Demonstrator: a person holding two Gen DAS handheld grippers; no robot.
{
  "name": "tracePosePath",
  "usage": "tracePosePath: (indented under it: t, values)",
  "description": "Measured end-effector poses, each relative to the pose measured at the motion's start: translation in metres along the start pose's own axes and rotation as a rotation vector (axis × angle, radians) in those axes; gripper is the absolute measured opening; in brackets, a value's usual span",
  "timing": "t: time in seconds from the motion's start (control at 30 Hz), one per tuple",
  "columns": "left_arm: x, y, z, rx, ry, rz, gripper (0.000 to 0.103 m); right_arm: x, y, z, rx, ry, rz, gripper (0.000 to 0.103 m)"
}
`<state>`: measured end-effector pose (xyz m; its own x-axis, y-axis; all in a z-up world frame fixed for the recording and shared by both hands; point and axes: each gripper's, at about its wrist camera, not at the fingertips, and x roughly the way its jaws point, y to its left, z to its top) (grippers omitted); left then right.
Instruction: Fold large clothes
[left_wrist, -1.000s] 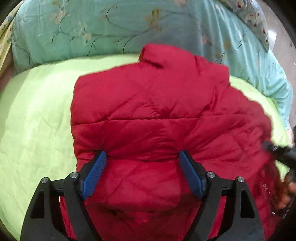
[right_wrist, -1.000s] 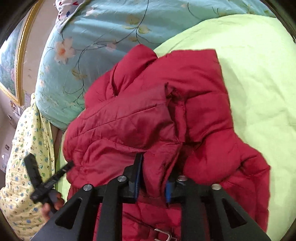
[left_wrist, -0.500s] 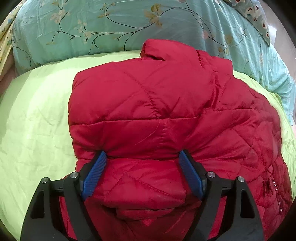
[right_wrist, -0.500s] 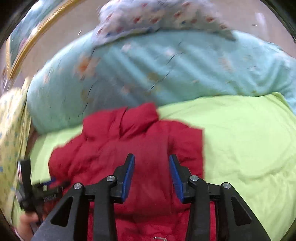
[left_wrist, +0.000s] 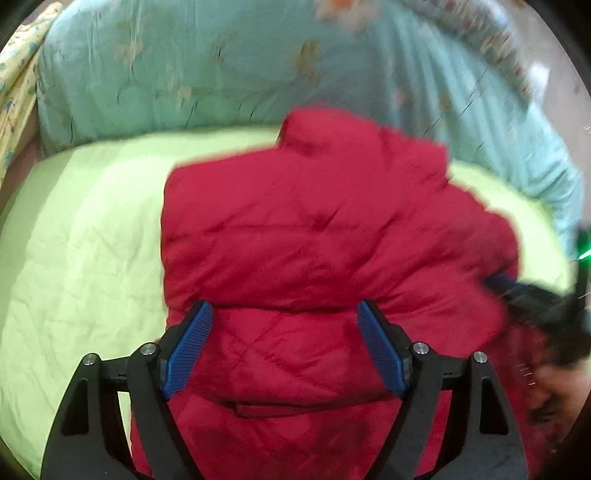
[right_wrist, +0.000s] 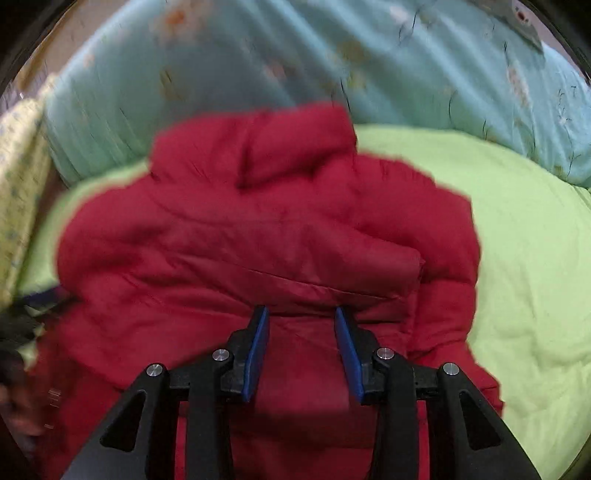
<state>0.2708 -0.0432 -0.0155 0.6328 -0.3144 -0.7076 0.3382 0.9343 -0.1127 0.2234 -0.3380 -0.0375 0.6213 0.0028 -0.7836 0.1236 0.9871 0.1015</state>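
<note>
with both the left gripper (left_wrist: 284, 347) and the right gripper (right_wrist: 301, 347) having fingers apart and empty over the red jacket (left_wrist: 332, 240) lying mid-bed (left_wrist: 81, 258), each should pinch a hem corner, then fold evenly toward the collar.

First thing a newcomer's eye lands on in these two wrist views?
The red puffer jacket fills the centre of both views, lying bunched on the lime-green sheet with its collar toward the teal floral quilt behind. The left gripper and right gripper both stand open over its near part, blue pads apart.
</note>
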Motion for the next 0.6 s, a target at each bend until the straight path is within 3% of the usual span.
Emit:
tracePosePath:
  t: [0.1,0.2,0.3,0.5,0.6]
  values:
    - [-0.017,-0.015,0.012,0.038,-0.063,-0.033,0.081,0.006,-0.002,-0.005,0.000,-0.004,0.003,0.039]
    - [0.001,-0.029,0.020,0.080,-0.028,0.003,0.081,0.008,-0.003,-0.005,0.005,0.006,-0.005,0.039]
    - [0.044,-0.023,0.011,0.087,0.067,0.074,0.082,0.004,-0.002,-0.005,0.007,0.007,-0.004,0.039]
    - [0.053,-0.017,-0.001,0.078,0.063,0.074,0.083,-0.027,0.001,-0.005,0.009,-0.054,-0.021,0.039]
    - [0.046,-0.016,-0.001,0.078,0.071,0.081,0.083,-0.013,-0.003,-0.011,0.006,-0.006,-0.049,0.039]
